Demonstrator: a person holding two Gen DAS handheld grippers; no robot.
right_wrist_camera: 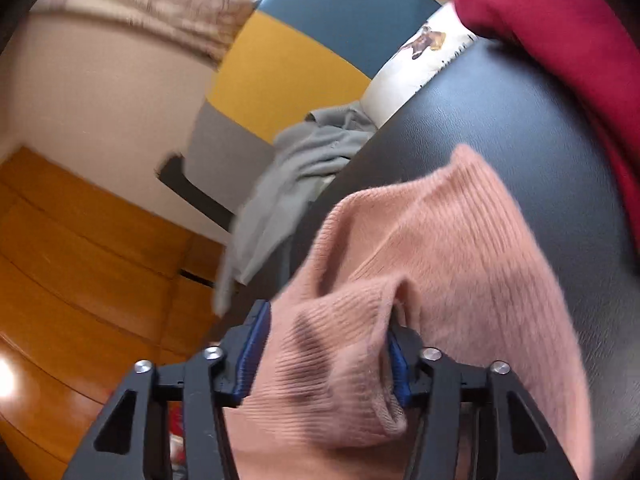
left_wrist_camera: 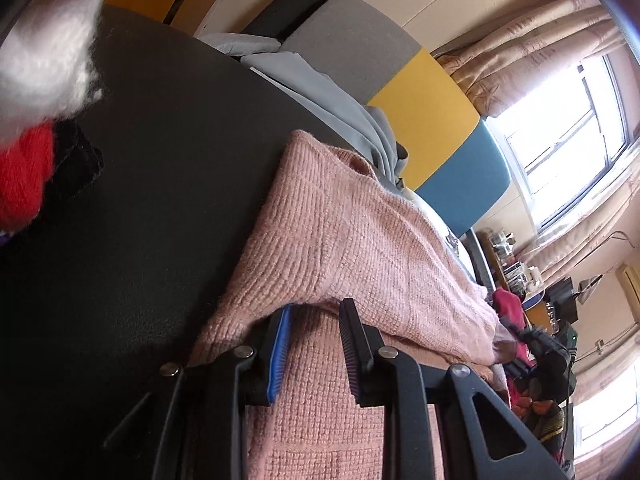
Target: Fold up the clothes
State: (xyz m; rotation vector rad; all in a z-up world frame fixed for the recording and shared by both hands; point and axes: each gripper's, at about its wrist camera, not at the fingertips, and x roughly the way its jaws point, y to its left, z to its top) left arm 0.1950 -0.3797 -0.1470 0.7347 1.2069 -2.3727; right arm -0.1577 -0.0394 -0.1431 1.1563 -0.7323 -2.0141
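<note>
A pink knitted sweater (left_wrist_camera: pixel 344 240) lies on the black leather table (left_wrist_camera: pixel 152 200), folded over on itself. My left gripper (left_wrist_camera: pixel 316 320) has its jaws apart with the sweater's fabric lying between and over them. In the right wrist view my right gripper (right_wrist_camera: pixel 324 344) has bunched ribbed pink sweater (right_wrist_camera: pixel 440 240) fabric between its blue pads (right_wrist_camera: pixel 252 352), and the cloth drapes over the black table (right_wrist_camera: pixel 520 120). The view is motion-blurred.
A red and white fluffy garment (left_wrist_camera: pixel 36 72) lies at the table's far left. A grey garment (left_wrist_camera: pixel 320 92) hangs over the table's edge by a grey, yellow and blue chair (left_wrist_camera: pixel 424 116). A dark red garment (right_wrist_camera: pixel 560 32) lies on the table. There is orange wooden floor (right_wrist_camera: pixel 80 260).
</note>
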